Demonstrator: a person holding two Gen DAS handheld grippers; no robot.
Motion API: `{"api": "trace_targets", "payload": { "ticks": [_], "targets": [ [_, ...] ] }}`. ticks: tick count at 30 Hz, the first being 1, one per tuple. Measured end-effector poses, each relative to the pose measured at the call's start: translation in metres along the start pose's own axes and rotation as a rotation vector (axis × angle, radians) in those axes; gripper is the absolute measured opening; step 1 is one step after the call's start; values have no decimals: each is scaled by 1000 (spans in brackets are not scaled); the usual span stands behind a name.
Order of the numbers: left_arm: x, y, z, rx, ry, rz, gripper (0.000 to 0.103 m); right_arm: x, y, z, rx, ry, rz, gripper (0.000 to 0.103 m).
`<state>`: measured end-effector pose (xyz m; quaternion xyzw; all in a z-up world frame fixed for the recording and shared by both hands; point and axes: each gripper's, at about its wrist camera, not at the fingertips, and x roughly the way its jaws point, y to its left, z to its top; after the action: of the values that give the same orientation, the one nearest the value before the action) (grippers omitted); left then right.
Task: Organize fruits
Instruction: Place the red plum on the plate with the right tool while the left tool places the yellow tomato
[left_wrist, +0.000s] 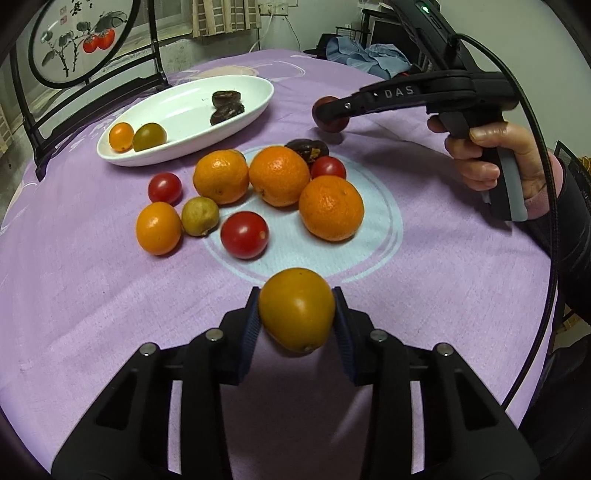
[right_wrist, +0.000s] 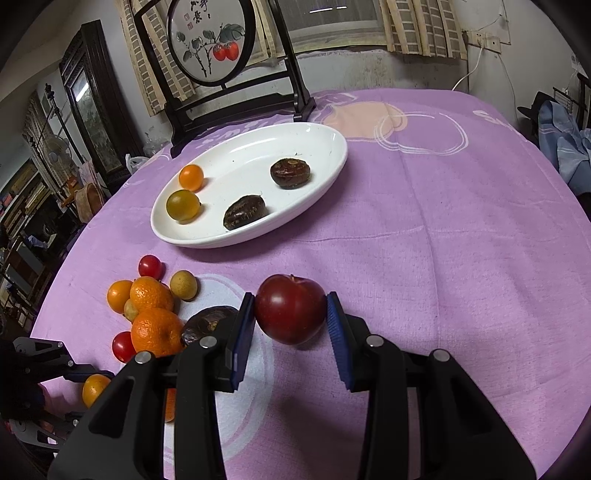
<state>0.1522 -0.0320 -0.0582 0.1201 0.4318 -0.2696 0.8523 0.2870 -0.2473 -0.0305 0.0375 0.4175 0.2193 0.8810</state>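
Bench: I see purple cloth (left_wrist: 110, 295), white dish (right_wrist: 325, 147) upper left.
Left hand-held gripper (left_wrist: 297, 317): clamped on yellow tomato (left_wrist: 295, 310).
Right hand-held gripper (right_wrist: 291, 314): clamped on red plum (right_wrist: 290, 308).
Risk: round smooth skins may slip and roll.

I'm in a lived-in home: my table wears a purple printed cloth (right_wrist: 443, 240), a round painted persimmon screen in a dark wooden stand (right_wrist: 211, 40) sits at its far edge, curtained window (right_wrist: 332, 22) behind.
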Motion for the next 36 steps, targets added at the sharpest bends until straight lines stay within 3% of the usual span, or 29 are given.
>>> {"api": "trace_targets", "payload": {
  "ticks": [7, 14, 18, 22, 30, 33, 36],
  "targets": [
    [-28, 24, 22, -115, -156, -21, 38, -8, 8, 6, -19, -67, 73, 39],
    [-22, 73, 87, -305, -260, 186, 38, 2, 24, 37, -19, -153, 66, 39],
    [-4, 95, 121, -383, -275, 216, 38, 24, 25, 62, 5, -165, 37, 39],
    [27, 99, 145, -375, -236, 267, 38, 51, 18, 75, 19, -137, 15, 39],
    [57, 109, 155, -371, -160, 298, 38, 73, 18, 81, -1, -116, 23, 40],
    [60, 112, 154, -376, -147, 314, 39, 68, 20, 83, -7, -131, 27, 46],
    [50, 111, 153, -384, -168, 379, 86, 55, 20, 84, 3, -153, 36, 46]
  ]
}}
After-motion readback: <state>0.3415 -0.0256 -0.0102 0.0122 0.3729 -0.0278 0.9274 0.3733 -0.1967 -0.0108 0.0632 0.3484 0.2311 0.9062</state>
